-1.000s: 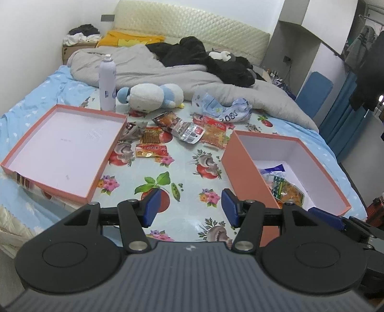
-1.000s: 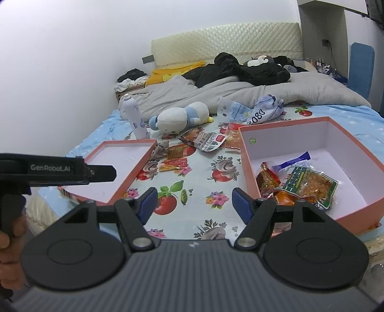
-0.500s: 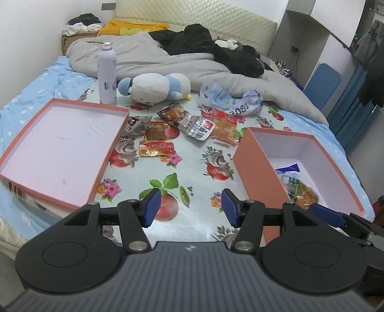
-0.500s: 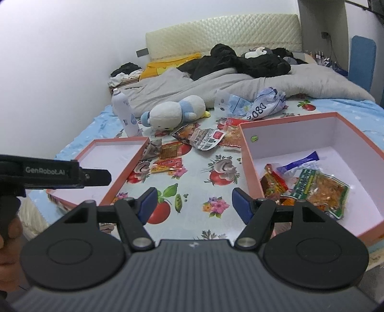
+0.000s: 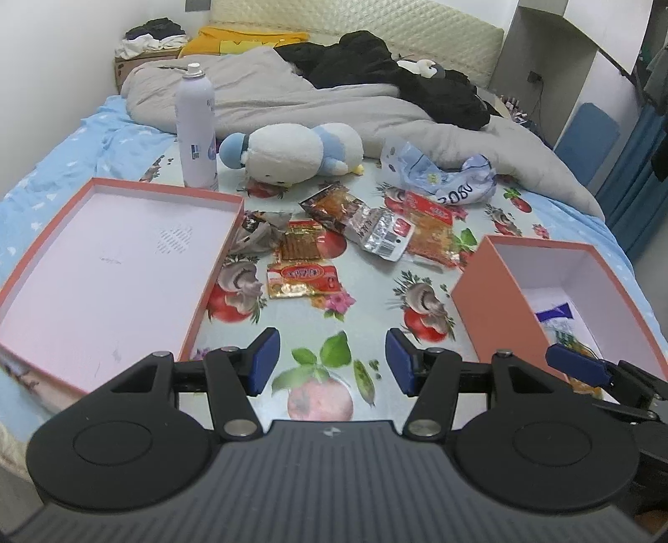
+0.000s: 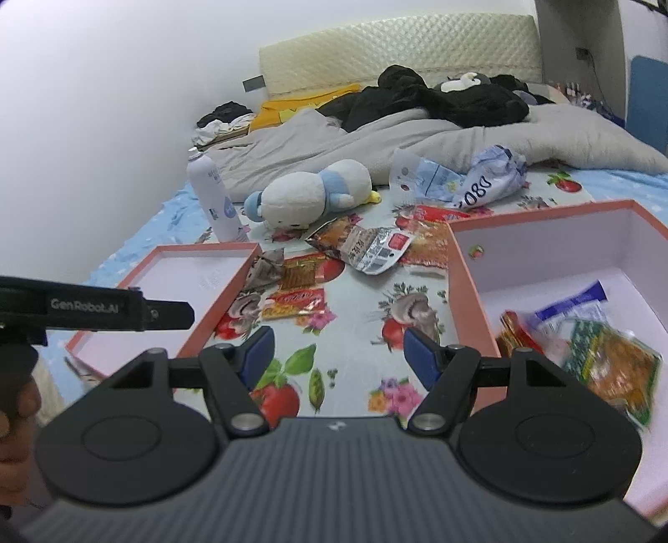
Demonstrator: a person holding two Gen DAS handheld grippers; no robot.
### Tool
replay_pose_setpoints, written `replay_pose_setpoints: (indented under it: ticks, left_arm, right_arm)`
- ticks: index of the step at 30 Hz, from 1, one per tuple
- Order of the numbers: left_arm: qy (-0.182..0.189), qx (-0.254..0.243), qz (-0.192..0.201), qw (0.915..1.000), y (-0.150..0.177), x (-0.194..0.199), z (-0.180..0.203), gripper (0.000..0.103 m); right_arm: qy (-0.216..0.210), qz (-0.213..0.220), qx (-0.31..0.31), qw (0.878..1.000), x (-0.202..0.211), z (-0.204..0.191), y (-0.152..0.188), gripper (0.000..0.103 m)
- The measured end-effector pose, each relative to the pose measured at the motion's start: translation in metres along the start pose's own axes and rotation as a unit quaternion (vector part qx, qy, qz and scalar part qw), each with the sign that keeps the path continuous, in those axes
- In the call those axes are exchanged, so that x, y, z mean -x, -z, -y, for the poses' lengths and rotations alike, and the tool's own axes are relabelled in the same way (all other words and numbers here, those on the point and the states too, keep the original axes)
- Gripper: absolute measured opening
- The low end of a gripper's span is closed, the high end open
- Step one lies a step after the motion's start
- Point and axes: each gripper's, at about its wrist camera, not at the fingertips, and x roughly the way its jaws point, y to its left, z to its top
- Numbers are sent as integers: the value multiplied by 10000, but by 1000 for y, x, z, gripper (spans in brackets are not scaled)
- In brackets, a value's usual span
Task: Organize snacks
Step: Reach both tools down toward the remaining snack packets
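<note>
On the bed ahead of me, a white spray bottle [image 5: 195,129] stands upright on the fruit-printed cloth [image 5: 367,292]. Just beside it lies a white-and-blue plush toy [image 5: 298,152], on its side. Behind them I see a rumpled grey duvet [image 5: 292,96] with black clothing [image 5: 388,75] heaped on top of it. A yellow garment [image 5: 246,39] lies against the quilted cream headboard [image 5: 355,19]. A small pile of folded clothes [image 5: 152,35] sits on a cardboard box in the far corner. A blue chair back [image 5: 586,133] stands beside the bed.
</note>
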Motion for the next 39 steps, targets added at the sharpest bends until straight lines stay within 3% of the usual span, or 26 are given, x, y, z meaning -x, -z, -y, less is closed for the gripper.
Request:
replay_pose_setpoints:
  ticks: [3,5,12,17,21,25,31,33,37,39]
  left_arm:
    - [-22,-23,0,10000,-9,-20,-7,62]
    - [-44,-116,-23,9999,-16,-38,-11,72]
    - [-319,-715,-8,9969,-43,-103,-18,73]
    - [-568,-1247,11,9906,-64,-150,-19,73]
    - [-768,-1488,-99,9858,-76,-184,-23,73]
    - [-1029,-1892,-78,9765,-81,-213,-23,73]
    - [-1250,-2280,-133,9655,-86,-251,-28,73]
    - [-1310,-2372,-154,9625,-86,-260,-28,72]
    - [-1384,-2593,-200,9556,-86,-278,-33,72]
    - [-1426,-2624,-317,9538,-85,-287,-35,69]
  right_arm:
    - [-2,5,62,10000,-22,-2,-4,70]
    - [61,41,148,9999,-39,-5,-7,70]
    - [302,77,970,9948,-107,-15,-17,70]
    - [739,-75,1583,9846,-160,-21,-14,69]
    - [1058,-285,2025,9731,-192,-28,-12,64]
    - [1578,-508,2862,9437,-224,-36,-8,58]
    - [1792,-513,3663,9117,-253,-39,-4,51]
    - [1800,-574,3790,9059,-260,-39,-3,39]
    - [1894,-522,3966,8968,-271,-40,-1,33]
    - [1826,-519,3909,9006,-274,-39,-2,26]
